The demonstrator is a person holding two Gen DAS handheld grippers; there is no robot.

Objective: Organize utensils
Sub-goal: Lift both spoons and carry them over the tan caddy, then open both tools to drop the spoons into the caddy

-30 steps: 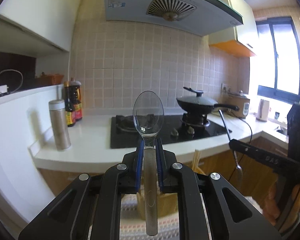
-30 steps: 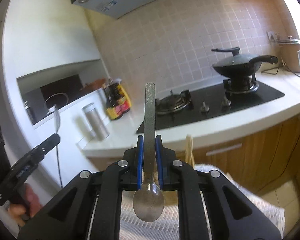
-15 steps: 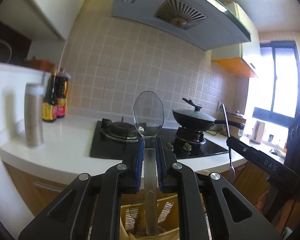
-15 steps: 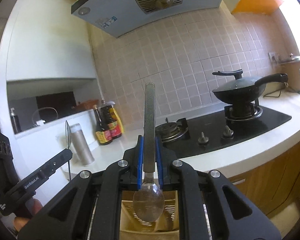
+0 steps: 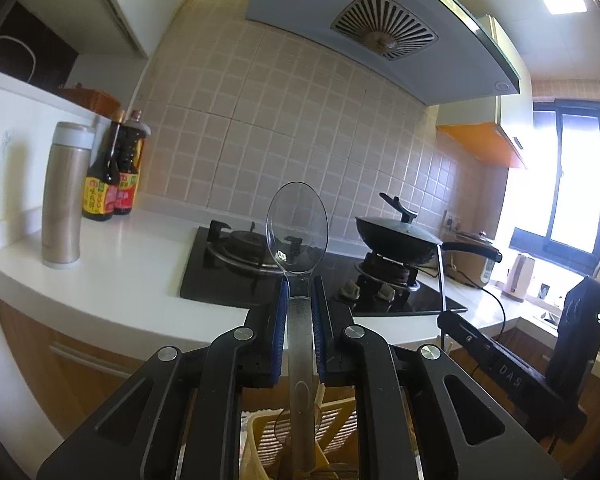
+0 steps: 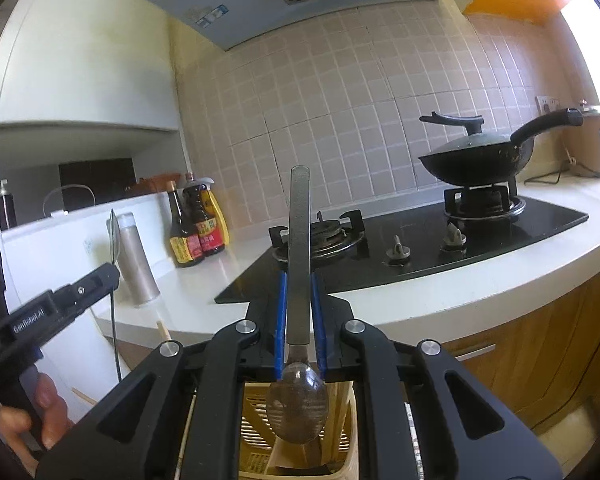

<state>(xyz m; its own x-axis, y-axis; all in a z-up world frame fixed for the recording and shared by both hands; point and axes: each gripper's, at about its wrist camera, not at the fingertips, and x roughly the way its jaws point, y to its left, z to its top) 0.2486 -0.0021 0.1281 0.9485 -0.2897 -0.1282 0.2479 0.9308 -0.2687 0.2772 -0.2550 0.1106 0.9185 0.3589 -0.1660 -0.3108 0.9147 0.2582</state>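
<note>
Your left gripper (image 5: 300, 320) is pinching a clear plastic spoon (image 5: 297, 224) by its handle, bowl pointing up, and your right gripper (image 6: 299, 320) is pressed onto a second spoon (image 6: 298, 408) the other way round, bowl hanging down and handle standing up. What has changed over the last second is where both sit: a second ago the countertop (image 5: 140, 264) and the stove (image 6: 420, 240) lay well below each view and a striped cloth filled the gap under the jaws; now both grippers have come down and in toward the cabinet front, and a yellow slatted utensil holder (image 6: 260, 412) shows directly beneath each spoon. In the left view the handle's lower end (image 5: 302, 432) already reaches over the holder's mouth, where another spoon and some sticks seem to stand. In the right view the hanging bowl covers the holder's opening, with chopsticks (image 6: 342, 404) just beside it. Neither grip has loosened. This suggests that you are lined up for the drop and the carrying part is done; what remains is lowering each spoon past the rim before letting go. The right spoon would go in bowl first, and its bowl may catch on the chopsticks, so watch it.
</note>
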